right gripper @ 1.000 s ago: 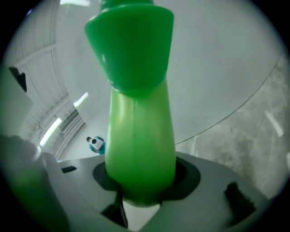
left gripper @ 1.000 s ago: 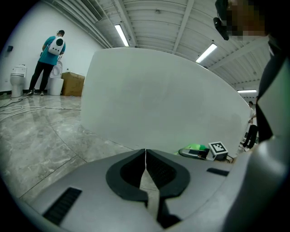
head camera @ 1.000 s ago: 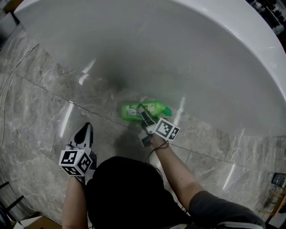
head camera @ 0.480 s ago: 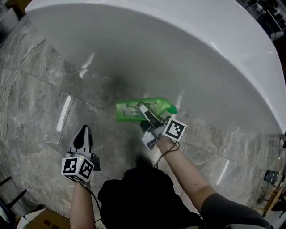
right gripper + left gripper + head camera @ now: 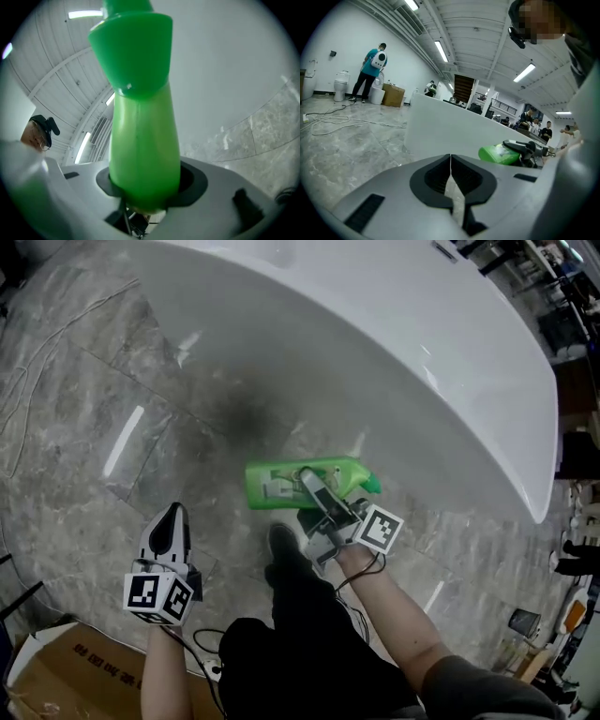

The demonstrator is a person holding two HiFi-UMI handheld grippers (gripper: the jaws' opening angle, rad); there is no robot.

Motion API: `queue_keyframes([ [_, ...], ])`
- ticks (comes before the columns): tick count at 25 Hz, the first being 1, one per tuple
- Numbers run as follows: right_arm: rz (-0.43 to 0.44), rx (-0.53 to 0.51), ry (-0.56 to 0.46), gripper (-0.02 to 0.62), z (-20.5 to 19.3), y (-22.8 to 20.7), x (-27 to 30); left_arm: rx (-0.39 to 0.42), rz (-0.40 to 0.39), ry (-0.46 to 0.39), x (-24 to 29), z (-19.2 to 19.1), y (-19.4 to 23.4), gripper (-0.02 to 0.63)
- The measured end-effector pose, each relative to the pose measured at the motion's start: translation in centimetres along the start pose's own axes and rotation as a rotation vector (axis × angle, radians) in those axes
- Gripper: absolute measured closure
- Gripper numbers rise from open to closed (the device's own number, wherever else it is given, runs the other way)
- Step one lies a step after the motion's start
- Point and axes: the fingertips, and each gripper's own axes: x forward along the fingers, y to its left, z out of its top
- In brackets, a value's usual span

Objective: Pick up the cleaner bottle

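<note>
Your right gripper clamps the cleaner bottle, so the pick looks done; your left gripper, at 8 o'clock, is closed empty.

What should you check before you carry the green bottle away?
1. Right gripper fingers squeezing the green cleaner bottle: ok.
2. Bottle up off the marble floor: ok.
3. Left gripper shut and empty: ok.
4. Bottle's cap on tight: cannot tell.
5. Bottle apart from the white bathtub: ok.
</note>
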Motion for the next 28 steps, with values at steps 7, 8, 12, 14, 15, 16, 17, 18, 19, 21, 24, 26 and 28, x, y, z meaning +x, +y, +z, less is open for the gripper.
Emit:
queue_keyframes([
  [7, 0.021, -0.026, 0.073, 0.398, -4.9, 13.1, -3.0, -0.007, 0.015, -0.021, -11.5, 5.9, -4.7, 0.591],
  [8, 0.023, -0.016, 0.074, 0.397, -5.2, 14.3, -3.2, -0.009, 0.012, -0.022, -12.4, 6.5, -5.4, 0.591],
  [12, 0.002, 0.034, 0.046, 0.399, -7.5, 19.9, -6.4, -0.019, -0.041, -0.021, -18.1, 7.8, -9.8, 0.591],
  [14, 0.006, 0.033, 0.033, 0.397, -8.8, 23.8, -7.8, -0.018, -0.066, -0.026, -21.8, 9.3, -11.9, 0.591],
  [15, 0.005, 0.038, 0.025, 0.398, -9.4, 25.6, -8.5, -0.018, -0.075, -0.028, -23.5, 10.1, -12.8, 0.591],
  [16, 0.0, 0.047, 0.017, 0.397, -10.1, 27.2, -9.3, -0.021, -0.082, -0.028, -25.2, 10.7, -13.5, 0.591],
  [17, -0.011, 0.058, 0.011, 0.397, -10.7, 28.6, -10.4, -0.027, -0.089, -0.025, -26.7, 11.1, -14.3, 0.591],
  [18, -0.024, 0.069, 0.007, 0.397, -11.3, 29.8, -11.6, -0.035, -0.096, -0.021, -28.2, 11.3, -15.1, 0.591],
  [19, -0.036, 0.078, 0.004, 0.398, -11.7, 31.0, -12.8, -0.041, -0.101, -0.015, -29.5, 11.5, -15.7, 0.591],
  [21, -0.055, 0.084, 0.002, 0.397, -12.5, 33.0, -15.1, -0.043, -0.112, -0.002, -31.6, 11.9, -16.8, 0.591],
  [24, -0.076, 0.079, 0.003, 0.397, -12.9, 35.1, -18.2, -0.018, -0.125, 0.003, -33.8, 12.7, -18.3, 0.591],
  [26, -0.075, 0.065, 0.008, 0.397, -12.5, 36.3, -20.0, 0.002, -0.127, -0.006, -34.8, 13.5, -19.5, 0.591],
  [28, -0.065, 0.044, 0.014, 0.397, -12.1, 37.4, -21.5, 0.01, -0.121, -0.02, -35.7, 14.2, -20.7, 0.591],
])
